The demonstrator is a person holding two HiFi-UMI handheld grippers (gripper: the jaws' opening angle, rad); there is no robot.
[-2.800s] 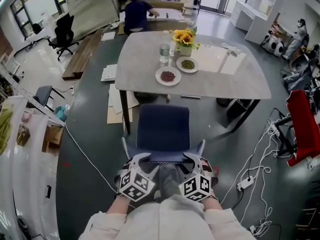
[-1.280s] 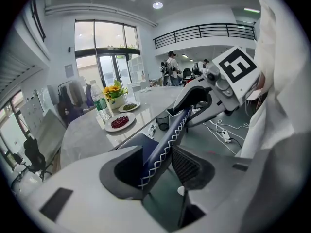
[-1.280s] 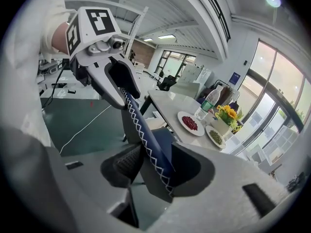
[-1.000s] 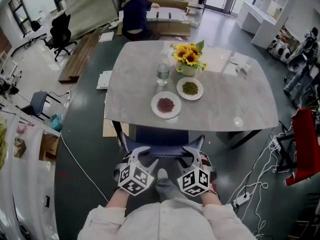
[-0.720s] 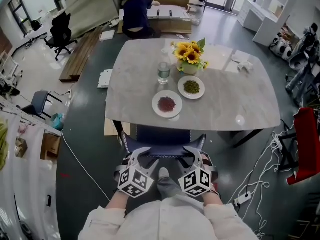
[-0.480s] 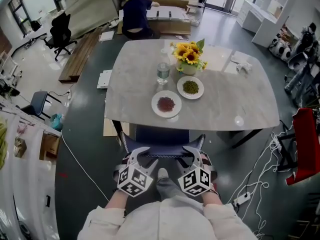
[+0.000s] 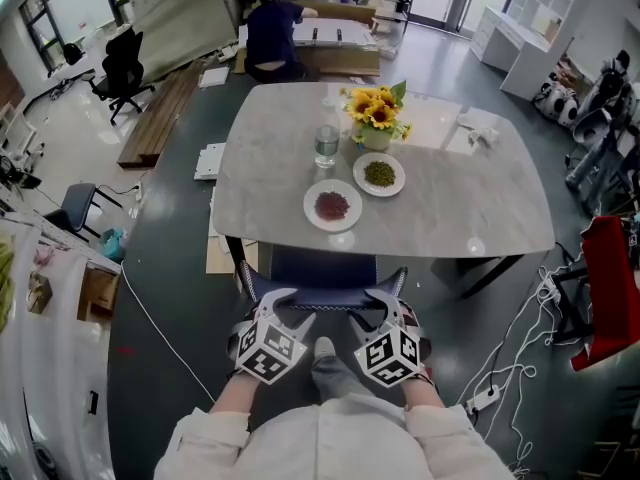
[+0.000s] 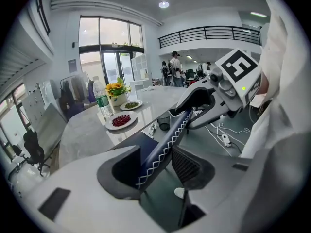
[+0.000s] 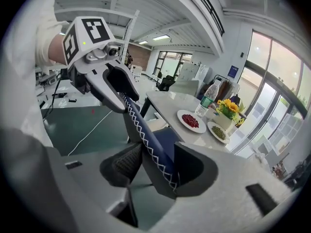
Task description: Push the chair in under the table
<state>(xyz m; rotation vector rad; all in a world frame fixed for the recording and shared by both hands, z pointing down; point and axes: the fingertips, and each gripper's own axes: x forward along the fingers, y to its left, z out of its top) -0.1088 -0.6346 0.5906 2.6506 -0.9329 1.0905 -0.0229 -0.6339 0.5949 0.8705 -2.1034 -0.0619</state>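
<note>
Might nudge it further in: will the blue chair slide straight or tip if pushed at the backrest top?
The chair probably slides, not rolls: no castors show, though its legs are hidden. Pushed high on the backrest, it may rock forward. Its stitched upholstery likely gives slightly.

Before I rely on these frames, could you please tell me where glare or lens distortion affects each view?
Head view: even light, sharp, a pale reflection on the table beside the sunflowers. Left gripper view: heavy fisheye, black corners, the glass doors washed out. Right gripper view: same fisheye, windows bright, the chair back sharp up close.
</note>
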